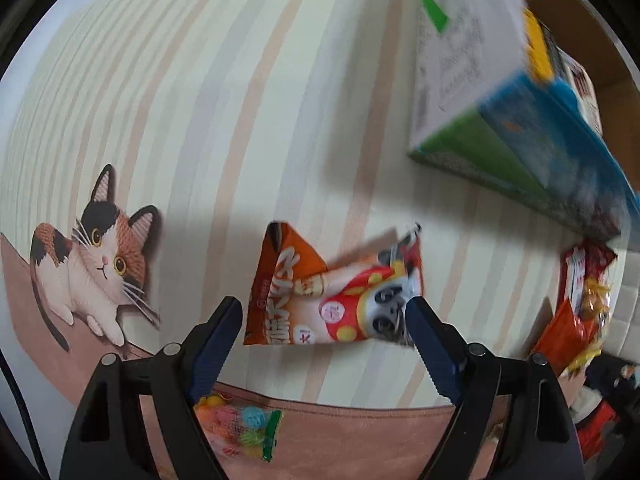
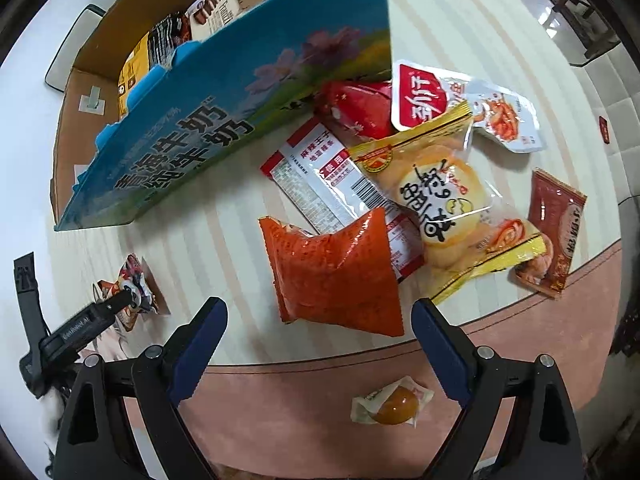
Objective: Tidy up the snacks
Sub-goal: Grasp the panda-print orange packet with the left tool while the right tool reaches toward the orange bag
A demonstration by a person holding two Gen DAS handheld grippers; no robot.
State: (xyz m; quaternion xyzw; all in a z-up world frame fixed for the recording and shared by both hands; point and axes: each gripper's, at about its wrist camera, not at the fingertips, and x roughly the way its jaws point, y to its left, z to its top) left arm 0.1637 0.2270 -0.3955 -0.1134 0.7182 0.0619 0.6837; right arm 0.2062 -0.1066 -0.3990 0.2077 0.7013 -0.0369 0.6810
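A small orange and red snack packet with a panda face (image 1: 332, 304) lies on the striped tablecloth between the fingers of my left gripper (image 1: 323, 310). The jaws stand apart; the right finger (image 1: 424, 328) is at the packet's panda end and the left finger stays just off its other edge. In the right wrist view that packet (image 2: 134, 280) sits at the far left, with the left gripper's finger at it. My right gripper (image 2: 320, 306) is open over a puffy orange-red packet (image 2: 332, 272), nothing pressed between its pads.
A blue milk carton box (image 2: 224, 112) (image 1: 520, 120) holds several snack packs (image 2: 168, 36). Beyond the orange-red packet lie a yellow packet (image 2: 444, 196), a white-and-red one (image 2: 316, 172) and others. A wrapped yellow sweet (image 2: 392, 400) and a net of coloured balls (image 1: 240, 428) rest on the pink border.
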